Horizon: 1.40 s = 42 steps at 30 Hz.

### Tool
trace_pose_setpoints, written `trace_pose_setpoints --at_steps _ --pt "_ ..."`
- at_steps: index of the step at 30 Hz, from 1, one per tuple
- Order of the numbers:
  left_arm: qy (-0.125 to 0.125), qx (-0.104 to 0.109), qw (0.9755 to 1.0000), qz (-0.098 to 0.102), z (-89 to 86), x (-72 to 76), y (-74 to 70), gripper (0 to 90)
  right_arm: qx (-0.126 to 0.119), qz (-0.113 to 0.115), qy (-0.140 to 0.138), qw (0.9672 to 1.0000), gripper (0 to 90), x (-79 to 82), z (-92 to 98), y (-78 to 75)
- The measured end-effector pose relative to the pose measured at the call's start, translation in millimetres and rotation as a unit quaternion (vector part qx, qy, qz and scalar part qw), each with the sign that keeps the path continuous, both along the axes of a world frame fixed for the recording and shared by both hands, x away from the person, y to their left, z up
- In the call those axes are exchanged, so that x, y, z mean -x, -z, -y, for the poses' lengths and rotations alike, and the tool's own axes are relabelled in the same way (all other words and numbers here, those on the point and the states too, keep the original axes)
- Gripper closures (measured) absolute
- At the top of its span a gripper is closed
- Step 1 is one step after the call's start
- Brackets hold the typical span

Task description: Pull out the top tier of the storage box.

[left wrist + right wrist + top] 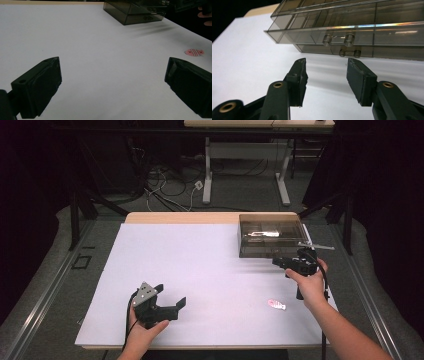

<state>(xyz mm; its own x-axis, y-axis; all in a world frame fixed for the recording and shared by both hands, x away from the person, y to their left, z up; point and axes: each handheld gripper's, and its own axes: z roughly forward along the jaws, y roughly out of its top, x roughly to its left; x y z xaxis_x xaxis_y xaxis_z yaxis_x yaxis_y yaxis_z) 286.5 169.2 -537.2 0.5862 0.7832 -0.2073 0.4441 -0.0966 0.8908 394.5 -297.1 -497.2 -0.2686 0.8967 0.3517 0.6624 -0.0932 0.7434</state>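
Left claw (170, 299) spread wide, empty, low over white table (200, 270). Right claw (325, 75) half parted, empty, just before smoky drawer box (352, 27) handle (337, 39). Pink sticker (276, 304) nearby.

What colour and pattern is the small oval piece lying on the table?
The oval piece is pink with dark stripes and small crosses, clearest in the left gripper view.
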Motion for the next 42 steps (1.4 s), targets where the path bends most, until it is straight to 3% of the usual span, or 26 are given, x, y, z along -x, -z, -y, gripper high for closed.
trace_pose_setpoints --at_steps 4,11,21,34,39,42 --pt "0.0 0.0 1.0 0.0 0.0 0.2 0.0 0.9 0.027 0.015 -0.016 0.9994 51.0 1.6 -1.1 -0.8" --pt "0.001 0.0 1.0 -0.002 0.4 0.3 0.2 0.9 0.045 0.032 -0.032 0.998 50.9 3.1 -2.2 -2.0" --pt "0.0 0.0 1.0 -0.003 0.8 0.3 0.7 0.9 0.064 0.024 -0.031 0.9972 42.8 3.8 4.4 -6.8" --pt "0.001 -0.001 1.0 -0.004 0.8 0.0 1.0 0.9 0.104 0.031 -0.034 0.9935 35.0 3.2 19.1 -22.5" --pt "0.001 -0.001 1.0 -0.004 0.9 0.0 1.1 0.9 0.104 0.025 -0.034 0.9937 34.7 2.5 22.4 -28.5" --pt "0.0 -0.001 1.0 -0.004 0.8 -0.2 1.2 0.9 0.105 0.036 -0.03 0.9934 32.6 1.4 25.3 -31.3"
